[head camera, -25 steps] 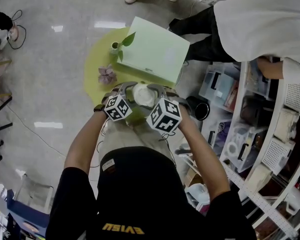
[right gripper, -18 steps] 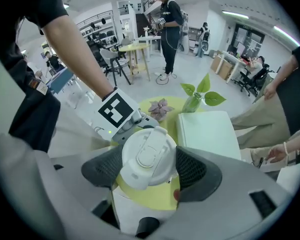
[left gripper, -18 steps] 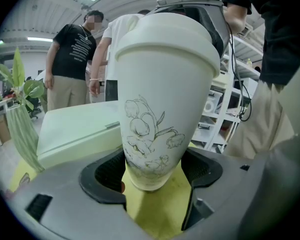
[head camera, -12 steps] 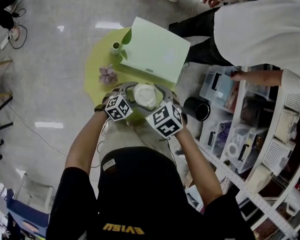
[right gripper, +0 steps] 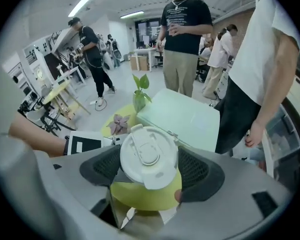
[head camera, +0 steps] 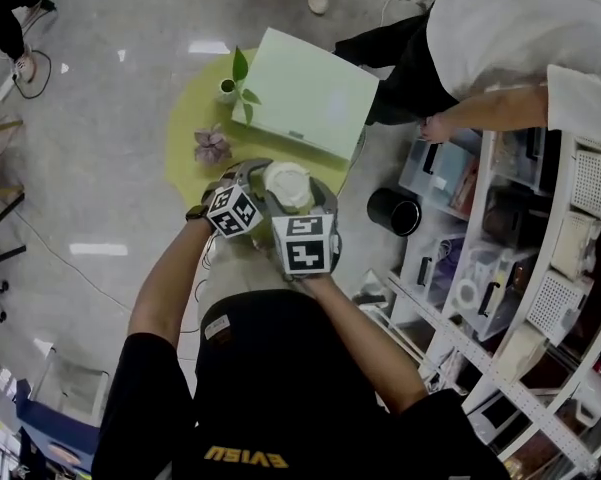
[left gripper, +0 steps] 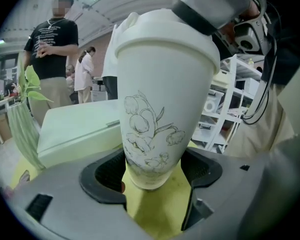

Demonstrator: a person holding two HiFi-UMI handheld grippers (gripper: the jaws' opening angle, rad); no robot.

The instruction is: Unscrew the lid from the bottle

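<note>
White bottle (left gripper: 162, 84) sits clamped at its base in left gripper (left gripper: 154, 178) — right gripper (right gripper: 149, 170) jaws closing on the lid (right gripper: 149, 153) atop the bottle, pads seemingly touching.

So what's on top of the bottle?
A white flip-top lid, with the right gripper closing its jaws round it. It covers the mouth of the bottle, so threads and contents are hidden.

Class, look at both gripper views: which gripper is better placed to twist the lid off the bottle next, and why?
Right. The right gripper sits over the lid, its jaws closing around it, while the left gripper clamps the bottle low on its body.
</note>
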